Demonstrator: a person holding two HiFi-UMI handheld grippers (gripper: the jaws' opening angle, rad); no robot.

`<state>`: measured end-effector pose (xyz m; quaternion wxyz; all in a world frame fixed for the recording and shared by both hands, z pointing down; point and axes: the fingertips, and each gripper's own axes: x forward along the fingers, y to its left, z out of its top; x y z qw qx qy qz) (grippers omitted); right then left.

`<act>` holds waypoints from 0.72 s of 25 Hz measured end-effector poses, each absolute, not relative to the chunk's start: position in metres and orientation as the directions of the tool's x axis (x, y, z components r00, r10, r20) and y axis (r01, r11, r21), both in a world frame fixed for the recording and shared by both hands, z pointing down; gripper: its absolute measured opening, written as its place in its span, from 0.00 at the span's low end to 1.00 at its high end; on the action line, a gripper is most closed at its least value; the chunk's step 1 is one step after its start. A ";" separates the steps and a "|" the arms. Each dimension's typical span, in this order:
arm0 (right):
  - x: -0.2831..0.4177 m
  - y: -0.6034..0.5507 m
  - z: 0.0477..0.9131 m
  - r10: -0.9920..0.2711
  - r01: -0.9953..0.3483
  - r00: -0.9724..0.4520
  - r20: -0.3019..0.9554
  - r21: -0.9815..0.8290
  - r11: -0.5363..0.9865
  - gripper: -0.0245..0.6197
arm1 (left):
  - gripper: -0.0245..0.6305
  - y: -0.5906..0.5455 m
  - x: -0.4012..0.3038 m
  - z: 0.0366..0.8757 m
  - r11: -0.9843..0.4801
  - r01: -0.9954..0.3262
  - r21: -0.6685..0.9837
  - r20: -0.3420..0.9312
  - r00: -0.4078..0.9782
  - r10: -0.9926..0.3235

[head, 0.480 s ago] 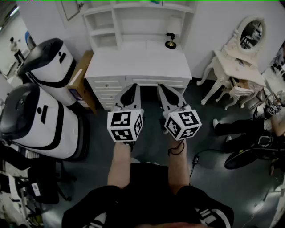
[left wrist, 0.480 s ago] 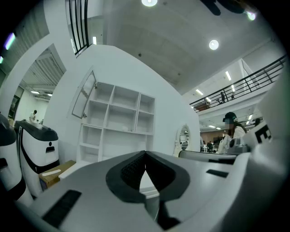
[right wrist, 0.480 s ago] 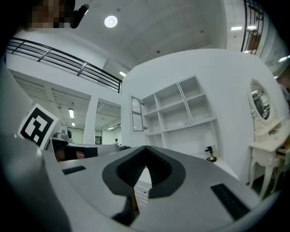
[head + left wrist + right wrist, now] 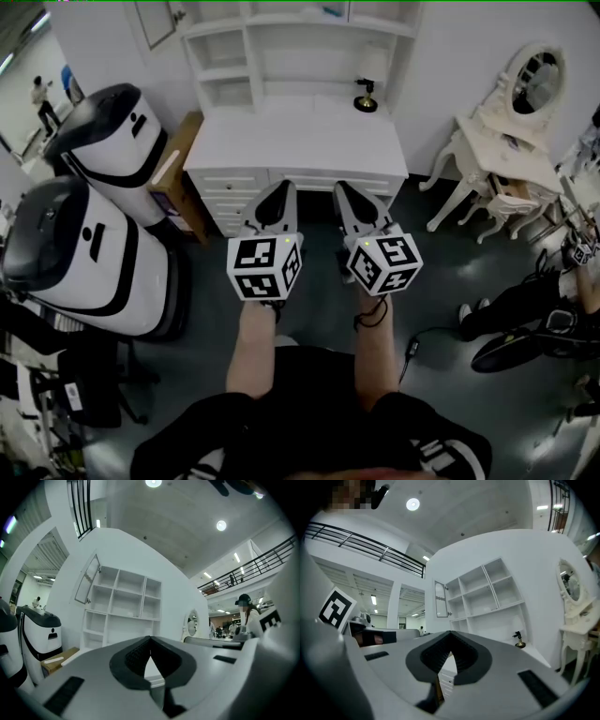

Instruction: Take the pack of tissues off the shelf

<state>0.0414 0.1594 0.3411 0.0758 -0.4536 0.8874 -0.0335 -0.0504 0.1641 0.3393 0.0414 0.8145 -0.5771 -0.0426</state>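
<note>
Nearest the camera, a person in a black top holds both forearms out over the dark floor [image 4: 309, 328], one device in each hand. The left marker cube [image 4: 264, 267] and the right marker cube [image 4: 385, 262] sit side by side, slightly apart.

Left claw [image 4: 279, 187]: pressed together at the tips, nothing between them, as the left gripper view confirms. Right claw [image 4: 345, 186]: likewise pressed together and empty, tips meeting in the right gripper view. Both point towards the furniture ahead and touch nothing.

Just beyond the claw tips stands a white surface [image 4: 300, 141] with a bank of drawers [image 4: 234, 183] in its front. A small dark-and-brass ornament [image 4: 366, 94] stands upright at its rear right. Behind it rises the white shelf unit [image 4: 225, 56], its compartments open-fronted.

What may be the pack of tissues [image 4: 330, 11], a small bluish item, lies in the top row of the shelf unit at the edge of the head view. It is too small to confirm. It is well apart from both claws.

To the left stand two large white machines with black tops [image 4: 89, 253], with a brown box [image 4: 173, 178] between the farther one and the drawers. To the right stands a white dressing table [image 4: 497, 141] with an oval mirror [image 4: 536, 80].
</note>
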 end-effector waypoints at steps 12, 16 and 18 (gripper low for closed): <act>0.009 0.139 0.365 -0.774 -0.743 -0.625 -0.098 -0.227 0.629 0.07 | 0.06 0.160 -0.104 0.363 -0.249 -0.966 0.070 0.046 0.252 -0.967; 0.012 0.116 0.377 -0.789 -0.759 -0.611 -0.070 -0.233 0.608 0.07 | 0.06 0.138 -0.089 0.363 -0.284 -0.957 0.056 0.014 0.285 -0.958; 0.023 0.107 0.381 -0.807 -0.776 -0.587 -0.064 -0.242 0.583 0.07 | 0.06 0.127 -0.079 0.367 -0.305 -0.952 0.029 0.005 0.305 -0.952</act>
